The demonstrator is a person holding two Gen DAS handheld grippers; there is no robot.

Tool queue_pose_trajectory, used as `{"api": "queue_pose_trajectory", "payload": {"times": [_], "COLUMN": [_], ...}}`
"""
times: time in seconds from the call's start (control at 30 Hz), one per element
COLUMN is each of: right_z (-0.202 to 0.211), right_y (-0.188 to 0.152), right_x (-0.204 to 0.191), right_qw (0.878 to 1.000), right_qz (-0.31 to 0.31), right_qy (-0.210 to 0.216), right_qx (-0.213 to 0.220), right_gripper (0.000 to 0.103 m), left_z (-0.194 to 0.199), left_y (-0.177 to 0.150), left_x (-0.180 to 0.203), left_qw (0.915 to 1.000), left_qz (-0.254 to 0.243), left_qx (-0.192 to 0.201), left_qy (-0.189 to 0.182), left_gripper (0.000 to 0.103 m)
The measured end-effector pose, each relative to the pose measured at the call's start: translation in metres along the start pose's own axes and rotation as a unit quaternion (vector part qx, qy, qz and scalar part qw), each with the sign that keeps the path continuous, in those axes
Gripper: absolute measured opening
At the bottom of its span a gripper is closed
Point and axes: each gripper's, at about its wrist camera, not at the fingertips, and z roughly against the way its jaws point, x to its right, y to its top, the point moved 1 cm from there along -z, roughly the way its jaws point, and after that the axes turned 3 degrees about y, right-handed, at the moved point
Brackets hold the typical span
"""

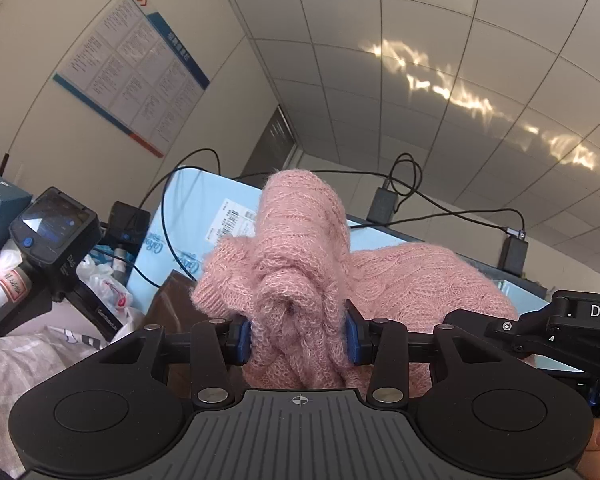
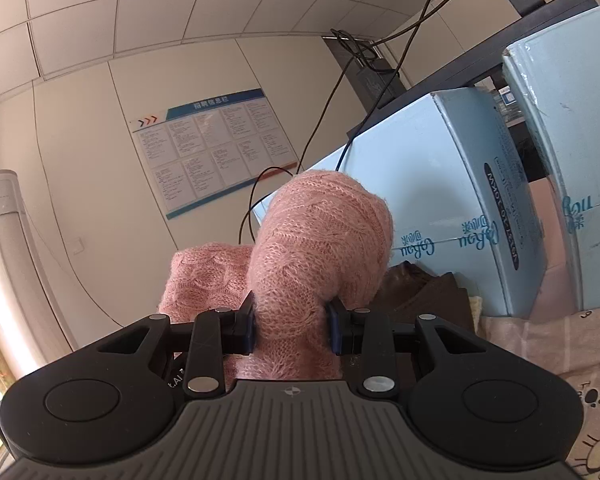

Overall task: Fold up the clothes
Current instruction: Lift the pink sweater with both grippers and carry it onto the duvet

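Observation:
A fuzzy pink cable-knit sweater (image 1: 300,240) is bunched up and lifted, seen against the wall and ceiling. My left gripper (image 1: 298,336) is shut on a thick twisted bundle of it, both blue pads (image 1: 242,340) pressed into the knit. More of the sweater spreads off to the right, where the black body of my right gripper (image 1: 560,328) shows. In the right wrist view the same sweater (image 2: 320,232) humps above my right gripper (image 2: 292,330), which is shut on a fold of it, and another part hangs to the left.
Light blue cartons (image 2: 440,184) stand close behind the sweater, with black cables (image 1: 420,196) and power adapters over them. A brown garment (image 2: 420,292) lies by the cartons on patterned bedding (image 2: 540,340). A handheld device (image 1: 52,232) and plastic bags lie left. A white floor-standing unit (image 2: 4,240) stands far left.

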Motion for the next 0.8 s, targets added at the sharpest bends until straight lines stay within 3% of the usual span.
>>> {"api": "queue_pose_trajectory", "payload": {"times": [0.2, 0.33, 0.57, 0.73, 0.8], "right_z": [0.068, 0.119, 0.199, 0.234, 0.243], "right_y": [0.0, -0.001, -0.012, -0.03, -0.038], "right_x": [0.011, 0.018, 0.038, 0.065, 0.076], "right_qw": [0.999, 0.997, 0.988, 0.973, 0.967], "right_qz": [-0.01, -0.017, -0.016, -0.033, -0.042], "right_qy": [-0.039, -0.072, -0.155, -0.224, -0.249], "right_qx": [-0.019, -0.02, -0.019, -0.034, -0.038], "right_gripper": [0.03, 0.03, 0.03, 0.031, 0.035], "left_z": [0.029, 0.041, 0.037, 0.02, 0.017], "left_y": [-0.014, -0.029, -0.069, -0.099, -0.107], "left_x": [0.03, 0.056, 0.109, 0.135, 0.137], "left_qw": [0.9962, 0.9862, 0.9514, 0.9211, 0.9146], "left_qz": [-0.012, -0.014, -0.025, -0.046, -0.063], "left_qx": [-0.051, -0.107, -0.233, -0.323, -0.345], "left_qy": [-0.07, -0.126, -0.2, -0.213, -0.201], "left_gripper": [0.041, 0.041, 0.041, 0.043, 0.071]}}
